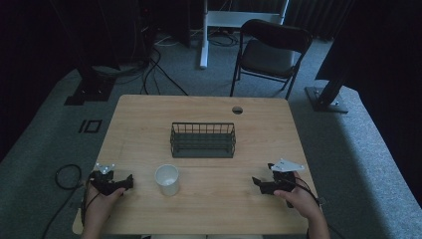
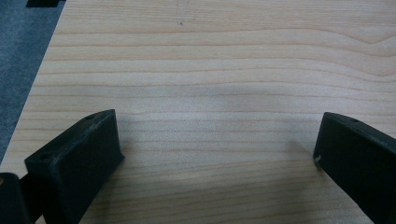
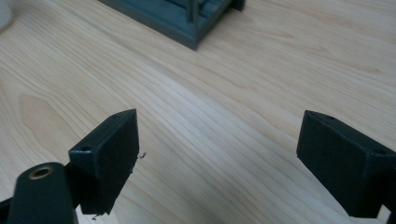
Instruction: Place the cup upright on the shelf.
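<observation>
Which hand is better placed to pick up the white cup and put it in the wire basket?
Probably the left. The left tool lies close beside the white cup, open and aimed toward it. The right tool, also open, sits much farther across the table. The wire basket is roughly central.

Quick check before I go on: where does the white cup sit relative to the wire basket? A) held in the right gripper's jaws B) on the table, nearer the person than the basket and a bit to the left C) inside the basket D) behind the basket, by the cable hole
B: in the high view the white cup stands on the table, apart from the wire basket, on the person's side and slightly left.
</observation>
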`<move>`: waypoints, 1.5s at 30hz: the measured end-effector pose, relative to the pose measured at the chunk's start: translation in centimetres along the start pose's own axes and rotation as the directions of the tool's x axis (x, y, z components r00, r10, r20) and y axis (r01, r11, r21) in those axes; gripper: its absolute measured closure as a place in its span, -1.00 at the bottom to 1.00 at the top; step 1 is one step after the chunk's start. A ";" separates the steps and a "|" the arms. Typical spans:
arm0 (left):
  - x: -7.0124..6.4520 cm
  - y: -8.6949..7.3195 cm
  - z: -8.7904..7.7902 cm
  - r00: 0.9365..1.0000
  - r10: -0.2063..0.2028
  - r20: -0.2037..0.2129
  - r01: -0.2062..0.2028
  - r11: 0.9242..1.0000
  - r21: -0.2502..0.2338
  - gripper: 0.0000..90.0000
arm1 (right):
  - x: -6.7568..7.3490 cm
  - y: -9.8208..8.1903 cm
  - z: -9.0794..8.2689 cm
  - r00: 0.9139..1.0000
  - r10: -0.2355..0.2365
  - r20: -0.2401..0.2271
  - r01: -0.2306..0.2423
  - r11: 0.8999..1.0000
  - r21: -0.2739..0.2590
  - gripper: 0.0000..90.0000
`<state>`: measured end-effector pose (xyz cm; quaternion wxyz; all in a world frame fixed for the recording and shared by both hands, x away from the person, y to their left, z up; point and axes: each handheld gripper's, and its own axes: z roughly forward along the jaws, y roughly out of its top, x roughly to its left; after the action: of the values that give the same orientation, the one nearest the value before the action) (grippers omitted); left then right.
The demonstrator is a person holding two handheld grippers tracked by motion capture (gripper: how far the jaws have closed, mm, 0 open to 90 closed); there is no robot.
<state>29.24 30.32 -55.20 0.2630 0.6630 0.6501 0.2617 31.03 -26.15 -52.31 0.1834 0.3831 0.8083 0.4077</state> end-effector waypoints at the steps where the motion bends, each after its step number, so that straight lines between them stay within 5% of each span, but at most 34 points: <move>1: 0.0 0.0 0.0 1.000 0.000 0.000 0.000 1.000 0.000 -0.98 | 0.1 0.1 0.1 1.000 -0.001 -0.005 0.001 1.000 -0.003 -0.72; 21: 0.0 0.0 0.0 1.000 0.000 0.000 0.000 1.000 0.000 -0.98 | 3.7 2.5 1.2 0.989 -0.081 -0.122 0.074 0.995 -0.062 -0.71; 33: 0.0 0.0 0.0 1.000 0.000 0.000 0.000 1.000 0.001 -0.98 | 6.1 3.9 2.7 0.970 -0.135 -0.200 0.121 0.989 -0.084 -0.71; 45: 0.0 0.0 0.0 1.000 0.000 0.000 0.000 1.000 0.000 -0.98 | 8.5 4.9 4.3 0.939 -0.198 -0.282 0.176 0.979 -0.104 -0.71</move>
<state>29.24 30.32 -55.20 0.2630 0.6630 0.6503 0.2615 30.50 -15.51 -50.83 0.1150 0.2329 0.8428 0.4714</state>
